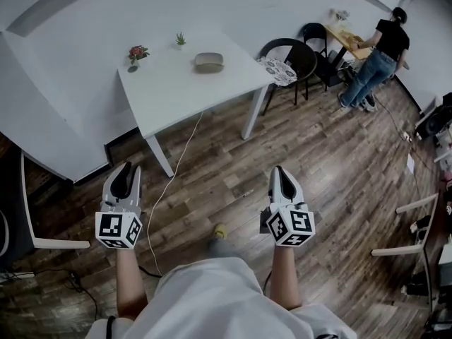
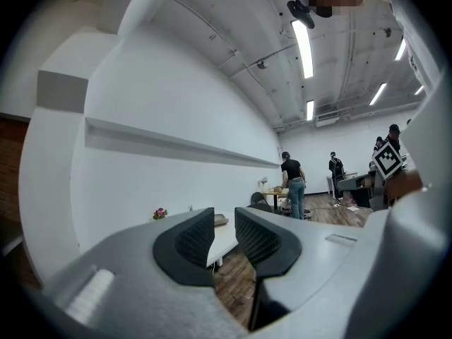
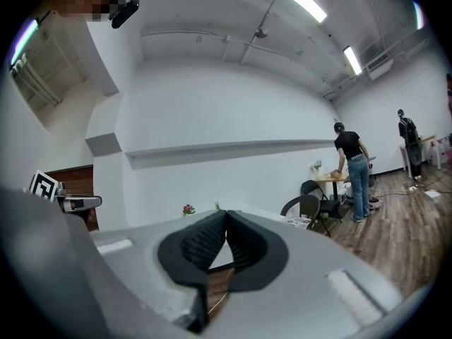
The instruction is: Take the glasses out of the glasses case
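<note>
Glasses case lies closed on tabletop, well ahead of both jaws. Left gripper jaws narrowly apart, right gripper jaws together, both empty: likely ready pose, reach not begun.

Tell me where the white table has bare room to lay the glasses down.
The table is bare across its whole near half, from the glasses case to the front edge, and also left of the case, in front of the flower. The far edge is busier: flower, small plant and case sit along it.
</note>
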Motion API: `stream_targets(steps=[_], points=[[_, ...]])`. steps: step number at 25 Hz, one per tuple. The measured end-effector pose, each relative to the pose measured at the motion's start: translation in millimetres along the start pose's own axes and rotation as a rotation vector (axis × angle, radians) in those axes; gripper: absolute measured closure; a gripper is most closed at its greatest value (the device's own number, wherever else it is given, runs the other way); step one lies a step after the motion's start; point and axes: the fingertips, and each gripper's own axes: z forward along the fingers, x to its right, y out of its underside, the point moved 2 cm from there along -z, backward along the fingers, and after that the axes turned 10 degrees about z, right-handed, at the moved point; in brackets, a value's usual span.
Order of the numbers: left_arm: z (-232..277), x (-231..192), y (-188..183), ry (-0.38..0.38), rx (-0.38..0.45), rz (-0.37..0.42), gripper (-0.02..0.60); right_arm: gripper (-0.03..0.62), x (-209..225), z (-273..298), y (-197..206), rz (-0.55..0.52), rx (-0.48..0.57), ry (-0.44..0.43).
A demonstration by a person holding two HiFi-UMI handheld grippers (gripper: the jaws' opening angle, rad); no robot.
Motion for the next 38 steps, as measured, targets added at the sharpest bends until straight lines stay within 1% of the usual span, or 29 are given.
stream_targets(steps=[7, 12, 19, 26, 34, 38], points=[[94, 5, -3, 0.016, -0.017, 0.005, 0.494, 0.591, 45, 77, -23, 0.006, -0.018, 0.010], [144, 17, -15, 0.021, -0.010, 0.026, 0.494, 0.591, 73, 117, -39, 0.001, -0.022, -0.002], [178, 13, -22, -0.013, -0.013, 0.036, 0.494, 0.591, 88, 159, -53, 0.012, -0.015, -0.038], [206, 9, -23, -0.021, 0.000, 0.051, 0.494, 0.591, 98, 188, -52, 0.031, -0.007, -0.051], [252, -3, -13, -0.004, 0.016, 0.039, 0.494, 0.591, 106, 228, -53, 0.025, -0.002, -0.036], [279, -16, -5, 0.003, 0.011, 0.030, 0.494, 0.591, 107, 257, -54, 0.016, -0.011, -0.029]])
